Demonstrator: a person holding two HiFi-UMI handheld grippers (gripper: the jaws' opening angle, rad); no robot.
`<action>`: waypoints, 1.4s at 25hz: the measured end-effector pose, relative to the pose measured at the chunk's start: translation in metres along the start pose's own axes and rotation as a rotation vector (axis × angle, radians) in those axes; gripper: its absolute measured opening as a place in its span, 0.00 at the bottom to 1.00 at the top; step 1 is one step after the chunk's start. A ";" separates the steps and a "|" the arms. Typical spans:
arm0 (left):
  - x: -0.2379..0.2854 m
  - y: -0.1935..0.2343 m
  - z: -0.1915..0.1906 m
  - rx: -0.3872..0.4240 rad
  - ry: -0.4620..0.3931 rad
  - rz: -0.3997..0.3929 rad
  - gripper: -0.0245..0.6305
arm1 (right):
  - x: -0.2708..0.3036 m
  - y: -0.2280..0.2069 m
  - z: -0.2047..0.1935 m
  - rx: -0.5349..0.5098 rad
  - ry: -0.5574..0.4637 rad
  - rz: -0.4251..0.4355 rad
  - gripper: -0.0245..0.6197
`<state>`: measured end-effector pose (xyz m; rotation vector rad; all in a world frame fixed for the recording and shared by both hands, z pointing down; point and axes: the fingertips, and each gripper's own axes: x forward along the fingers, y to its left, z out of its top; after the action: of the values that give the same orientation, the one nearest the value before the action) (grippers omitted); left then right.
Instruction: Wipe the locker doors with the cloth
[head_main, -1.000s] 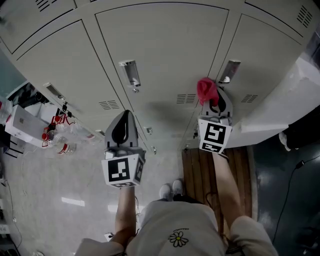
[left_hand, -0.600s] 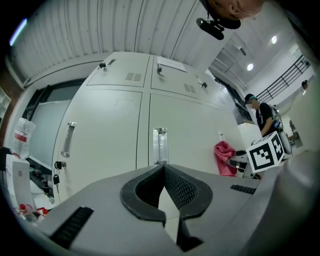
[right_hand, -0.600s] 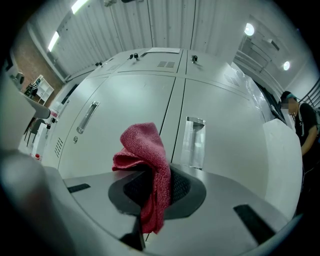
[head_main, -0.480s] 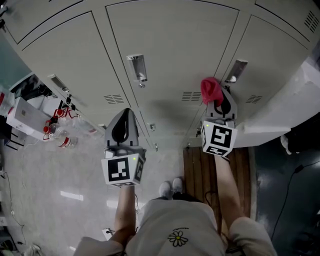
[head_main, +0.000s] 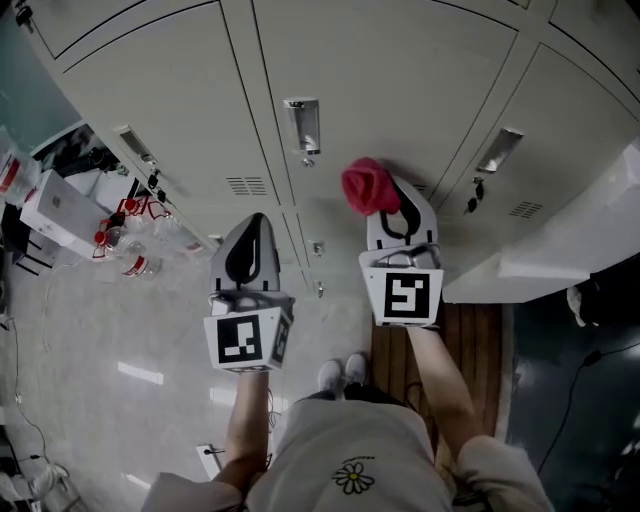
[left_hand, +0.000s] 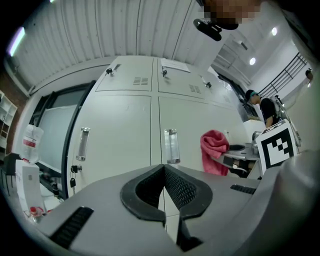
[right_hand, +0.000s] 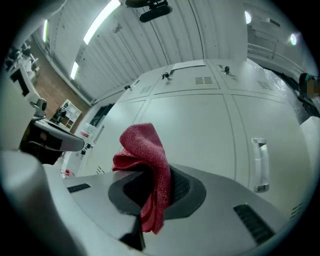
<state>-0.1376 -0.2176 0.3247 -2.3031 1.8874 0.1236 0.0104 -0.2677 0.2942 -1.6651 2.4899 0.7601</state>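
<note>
Two grippers face the grey locker doors (head_main: 400, 80), which show three recessed handles (head_main: 301, 125) in the head view. The right gripper (head_main: 392, 192) clamps the one red cloth (head_main: 365, 187), bunched up at the middle door, possibly touching it. The left gripper (head_main: 249, 226) hangs lower, its jaws pressed together with nothing between them.
</note>
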 end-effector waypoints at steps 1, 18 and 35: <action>-0.002 0.002 -0.001 0.000 0.006 0.009 0.06 | 0.005 0.012 0.000 -0.003 -0.001 0.032 0.08; -0.045 0.046 -0.030 -0.007 0.088 0.150 0.06 | 0.060 0.133 -0.063 0.184 0.092 0.182 0.08; -0.035 0.039 -0.038 -0.017 0.102 0.130 0.06 | 0.048 0.100 -0.087 0.063 0.123 0.096 0.08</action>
<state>-0.1844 -0.1977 0.3654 -2.2369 2.0940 0.0382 -0.0787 -0.3159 0.3928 -1.6291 2.6643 0.5967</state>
